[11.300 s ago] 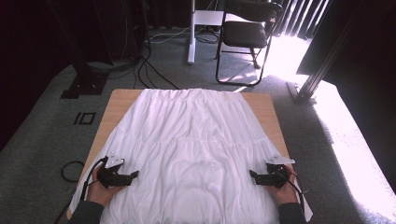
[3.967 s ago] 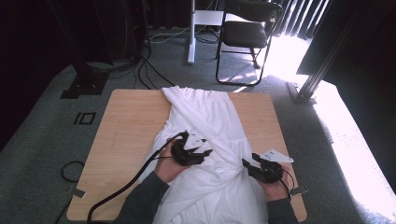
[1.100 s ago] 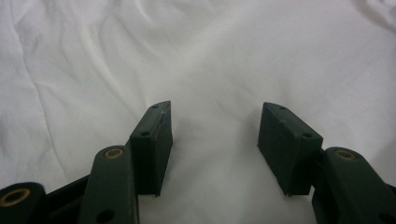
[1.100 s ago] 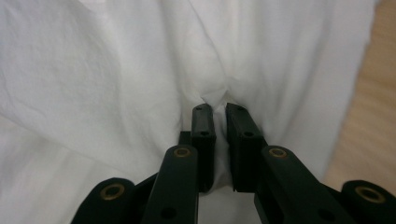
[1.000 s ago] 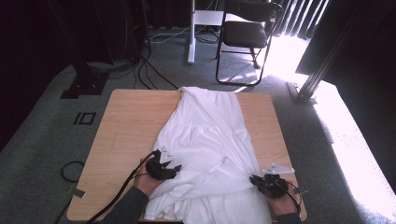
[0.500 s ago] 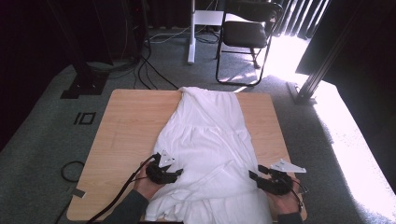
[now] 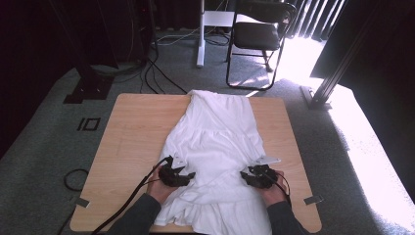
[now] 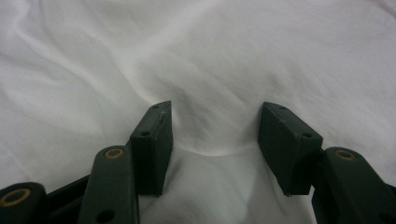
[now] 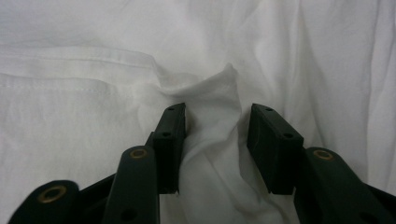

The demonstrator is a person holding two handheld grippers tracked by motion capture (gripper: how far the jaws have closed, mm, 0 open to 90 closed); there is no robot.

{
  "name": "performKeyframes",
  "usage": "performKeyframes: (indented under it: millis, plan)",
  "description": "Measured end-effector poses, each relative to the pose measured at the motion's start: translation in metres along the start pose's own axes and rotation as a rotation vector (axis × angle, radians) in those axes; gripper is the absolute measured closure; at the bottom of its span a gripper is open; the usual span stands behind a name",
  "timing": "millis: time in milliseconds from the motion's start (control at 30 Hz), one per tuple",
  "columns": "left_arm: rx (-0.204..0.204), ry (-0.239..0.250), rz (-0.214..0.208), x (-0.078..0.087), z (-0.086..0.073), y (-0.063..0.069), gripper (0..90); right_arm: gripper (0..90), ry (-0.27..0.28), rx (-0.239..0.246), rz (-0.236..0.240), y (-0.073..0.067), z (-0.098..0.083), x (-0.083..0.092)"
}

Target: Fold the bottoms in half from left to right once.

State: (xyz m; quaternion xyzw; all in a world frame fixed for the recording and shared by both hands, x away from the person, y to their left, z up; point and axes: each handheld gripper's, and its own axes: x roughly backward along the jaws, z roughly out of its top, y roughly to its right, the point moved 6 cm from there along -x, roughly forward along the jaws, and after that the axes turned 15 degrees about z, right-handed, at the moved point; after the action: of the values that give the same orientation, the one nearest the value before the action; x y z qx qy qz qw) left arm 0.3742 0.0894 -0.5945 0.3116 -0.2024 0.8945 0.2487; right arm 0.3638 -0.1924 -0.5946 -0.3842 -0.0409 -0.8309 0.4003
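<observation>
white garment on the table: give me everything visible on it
The white garment looks like thin, soft woven cloth, a tiered skirt or dress with stitched seams and a ruffled hem. It lies lengthwise down the wooden table, narrow end far, wide hem hanging slightly over the near edge, its sides folded inward and wrinkled. The left gripper and right gripper rest on its near part. In each gripper view a raised fold of cloth sits between spread jaws, not clearly pinched; the right gripper's jaws have just been closing.
</observation>
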Motion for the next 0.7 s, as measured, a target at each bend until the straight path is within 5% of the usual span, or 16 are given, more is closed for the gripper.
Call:
performKeyframes:
  millis: [133, 233, 333, 500, 700]
  plan:
    - [0.028, 0.0, 0.008, -0.012, 0.008, -0.01, 46.3, 52.8, 0.036, -0.002, -0.023, 0.007, 0.016, -0.002]
    - [0.036, -0.003, 0.006, -0.012, 0.008, -0.011, 46.1, 75.4, 0.022, 0.001, 0.021, 0.005, 0.019, -0.002]
    - [-0.021, -0.025, 0.027, -0.004, 0.005, -0.004, 42.6, 84.0, 0.003, 0.018, 0.049, -0.002, 0.012, 0.006]
    - [-0.074, -0.018, 0.022, 0.016, -0.002, 0.013, 40.5, 85.2, 0.035, 0.041, 0.066, -0.015, -0.006, 0.033]
    - [-0.093, -0.008, -0.018, 0.035, -0.017, 0.027, 40.2, 83.4, 0.101, 0.026, 0.056, -0.02, -0.061, 0.091]
